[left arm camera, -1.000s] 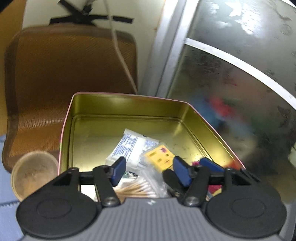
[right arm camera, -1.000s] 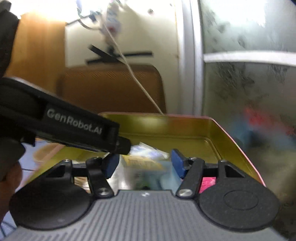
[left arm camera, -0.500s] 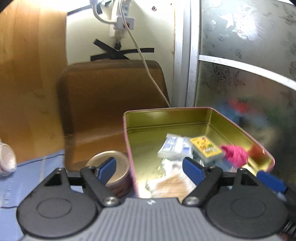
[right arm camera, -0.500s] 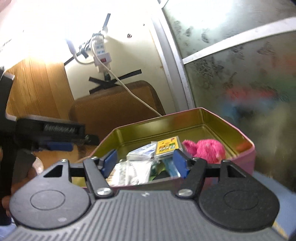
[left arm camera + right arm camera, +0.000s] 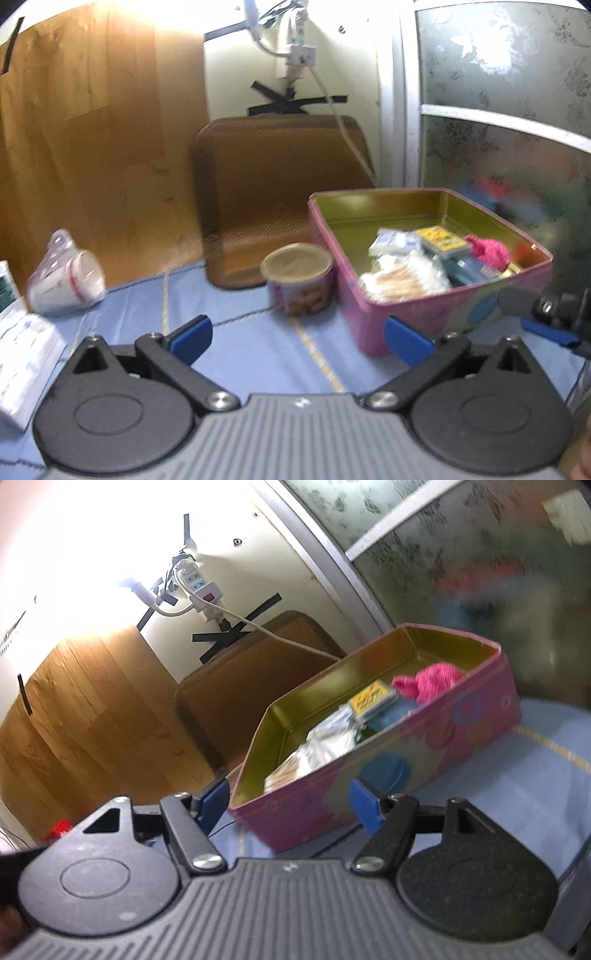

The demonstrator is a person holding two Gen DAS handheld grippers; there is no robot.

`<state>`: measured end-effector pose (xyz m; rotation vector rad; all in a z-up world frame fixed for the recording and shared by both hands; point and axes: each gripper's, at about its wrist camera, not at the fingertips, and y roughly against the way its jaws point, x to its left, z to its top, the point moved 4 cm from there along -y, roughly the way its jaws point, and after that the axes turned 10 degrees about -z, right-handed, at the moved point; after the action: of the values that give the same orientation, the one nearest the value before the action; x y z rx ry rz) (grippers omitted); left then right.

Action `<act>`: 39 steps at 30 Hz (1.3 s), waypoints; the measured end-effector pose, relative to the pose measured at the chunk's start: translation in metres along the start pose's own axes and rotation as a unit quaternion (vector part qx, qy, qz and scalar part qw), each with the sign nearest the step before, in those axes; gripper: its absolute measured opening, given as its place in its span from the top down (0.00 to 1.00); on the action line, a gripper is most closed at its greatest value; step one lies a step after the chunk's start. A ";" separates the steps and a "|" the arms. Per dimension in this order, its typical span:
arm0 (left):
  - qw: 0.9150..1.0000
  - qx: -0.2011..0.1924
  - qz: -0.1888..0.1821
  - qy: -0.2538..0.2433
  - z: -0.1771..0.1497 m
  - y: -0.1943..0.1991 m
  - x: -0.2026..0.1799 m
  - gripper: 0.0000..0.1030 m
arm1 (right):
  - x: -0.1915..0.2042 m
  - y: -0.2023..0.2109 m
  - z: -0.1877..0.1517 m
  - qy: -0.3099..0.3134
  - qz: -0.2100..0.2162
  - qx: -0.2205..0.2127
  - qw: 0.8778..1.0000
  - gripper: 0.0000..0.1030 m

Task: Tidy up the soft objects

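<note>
1. Left wrist view, far left: a white printed packet (image 5: pixel 22 365) lies at the frame edge on the blue cloth (image 5: pixel 258 354) that covers the bench. Just behind it a clear bag holding a white cup (image 5: pixel 66 278) lies on its side, near the wooden panel (image 5: pixel 92 147).
2. Centre: a brown mesh chair back (image 5: pixel 273 192) stands behind the bench. A round tin with a tan lid (image 5: pixel 298 277) sits in front of it, just beside the left wall of the pink box (image 5: pixel 424 314).
3. Left tool (image 5: pixel 297 338): blue fingers spread wide, nothing between them, above bare cloth. The round tin and the box's near corner are ahead of it.
4. Pink box, gold inside, open top. It holds a bag of cotton swabs (image 5: pixel 402 277) at the near left, white packets (image 5: pixel 395 238) behind, a yellow card packet (image 5: pixel 441 238), and the pink knitted soft object (image 5: pixel 487 249) toward the right end. Contents are slightly blurred.
5. Right of the box: the right tool's fingers reach in at the frame edge, close to the box's near right corner. Frosted glass panel (image 5: pixel 498 110) behind.
6. Right wrist view: right tool (image 5: pixel 291 803) wide, holding nothing, near the box's (image 5: pixel 406 760) long side wall. The pink soft object (image 5: pixel 430 679) shows at the far end.
7. Open cloth lies in front of the round tin and to the right of the box (image 5: pixel 535 768).
</note>
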<state>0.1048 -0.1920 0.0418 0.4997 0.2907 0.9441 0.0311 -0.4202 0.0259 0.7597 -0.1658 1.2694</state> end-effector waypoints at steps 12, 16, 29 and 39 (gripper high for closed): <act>1.000 0.004 0.023 0.016 -0.026 0.018 0.017 0.00 | 0.032 0.019 -0.011 0.024 0.007 -0.021 0.999 0.22; 0.999 0.010 0.024 0.023 -0.034 0.019 0.019 0.00 | 0.039 0.024 -0.012 0.032 0.011 -0.038 0.999 0.19; 0.998 0.042 -0.018 0.042 -0.047 0.012 0.012 0.00 | 0.040 0.015 -0.017 0.038 0.004 -0.041 0.998 0.14; 0.997 0.056 -0.032 0.033 -0.049 0.013 -0.001 0.00 | 0.035 0.012 -0.019 0.028 0.002 -0.038 0.999 0.14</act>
<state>0.0732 -0.1730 0.0068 0.5597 0.4197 0.8862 0.0262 -0.3796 0.0346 0.6595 -0.1697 1.2803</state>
